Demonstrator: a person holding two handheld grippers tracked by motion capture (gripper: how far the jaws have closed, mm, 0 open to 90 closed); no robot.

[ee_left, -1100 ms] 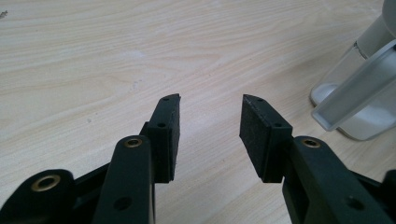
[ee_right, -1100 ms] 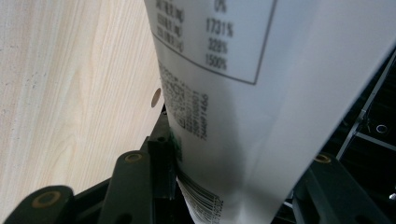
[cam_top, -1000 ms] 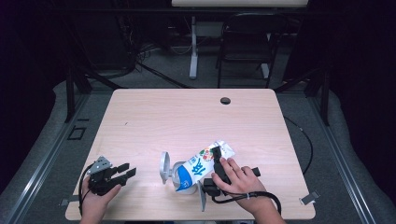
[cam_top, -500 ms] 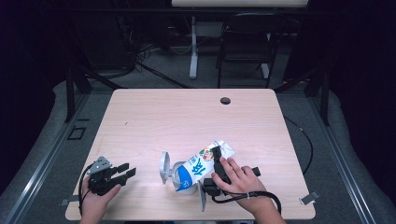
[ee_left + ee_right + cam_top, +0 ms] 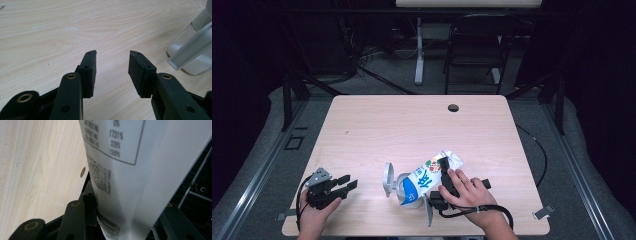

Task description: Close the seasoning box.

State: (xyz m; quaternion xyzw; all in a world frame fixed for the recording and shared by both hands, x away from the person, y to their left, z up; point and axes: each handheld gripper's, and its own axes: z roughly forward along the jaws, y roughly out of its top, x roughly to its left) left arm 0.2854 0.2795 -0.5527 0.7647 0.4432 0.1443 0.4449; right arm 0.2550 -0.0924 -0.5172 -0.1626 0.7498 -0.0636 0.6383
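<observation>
Milk carton (image 5: 430,176), a white and blue one, is lying tilted near the front edge of the pale wooden tabletop (image 5: 412,125), its folded top pointing up and to the right and its base leaning over a clear glass (image 5: 407,192). That tilt, with the carton propped on the glass, looks like a pouring position, though I cannot tell which end is open. A second clear glass (image 5: 388,179) is lying on its side just left of the first, its mouth turned away from the carton.

The right gripper (image 5: 443,177) is reaching across the carton's upper end, its jaws having just been closing with the carton between them; in the right gripper view the printed panel (image 5: 117,170) is pressing against the left pad, so it seems to be clamping the carton to keep it steady at that angle.

The left gripper (image 5: 343,183) is resting low on the tabletop well to the left, jaws standing wide with nothing between them (image 5: 112,67), apparently waiting, pointed toward the glasses.

A small dark hole (image 5: 453,107) is sitting near the far edge of the tabletop.
</observation>
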